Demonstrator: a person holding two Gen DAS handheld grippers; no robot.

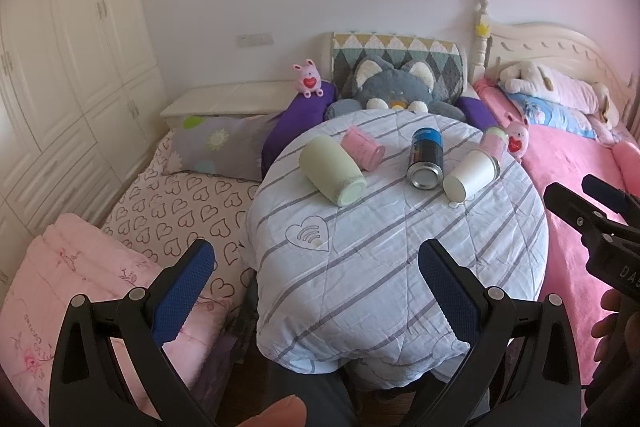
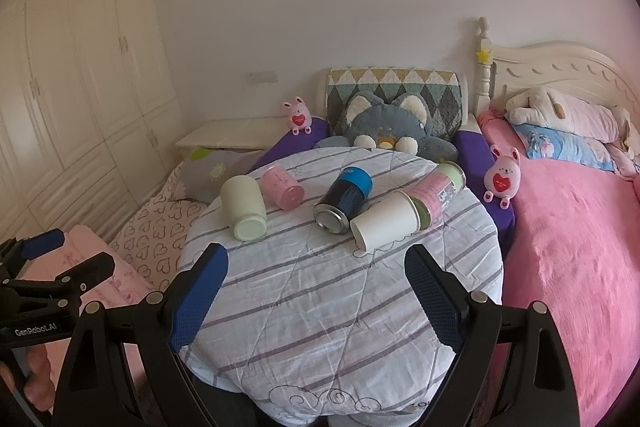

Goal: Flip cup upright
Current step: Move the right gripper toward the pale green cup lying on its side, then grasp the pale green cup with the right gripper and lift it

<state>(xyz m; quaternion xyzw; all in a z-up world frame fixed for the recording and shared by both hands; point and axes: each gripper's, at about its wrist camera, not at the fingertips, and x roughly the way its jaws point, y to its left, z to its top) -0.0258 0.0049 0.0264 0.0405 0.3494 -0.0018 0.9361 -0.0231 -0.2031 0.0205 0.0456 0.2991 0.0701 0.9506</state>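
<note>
A round table (image 2: 320,307) with a striped cloth is seen, and every place here is told from the dark can (image 2: 344,201) lying near the middle of its far half. Five things are lying on their sides. Just to the right of the can, a white paper cup (image 2: 384,225) is seen, with its flat bottom turned toward the cameras. It is touching, or nearly touching, the can. Behind the cup, a pink and green bottle (image 2: 436,193) is pressed against it. To the left of the can, a small pink cup (image 2: 282,187) is found, and farther left a pale green cup (image 2: 244,207).

Nothing is held. The left gripper (image 1: 316,291) is kept wide open, on the near side of the table, well apart from the can. The right gripper (image 2: 316,293) is wide open too, on the near side, with the white cup closest to it.

No cup has been stood up yet, so the task is judged to be at its start.

Things could go wrong. The cups are round, so one could be rolled away and off the edge if it is bumped. The paper cup is thin and could be squashed if it is squeezed hard. The can could be knocked because it lies so close. The cloth is soft and bumpy, so a stood-up cup could be tipped over again.
</note>
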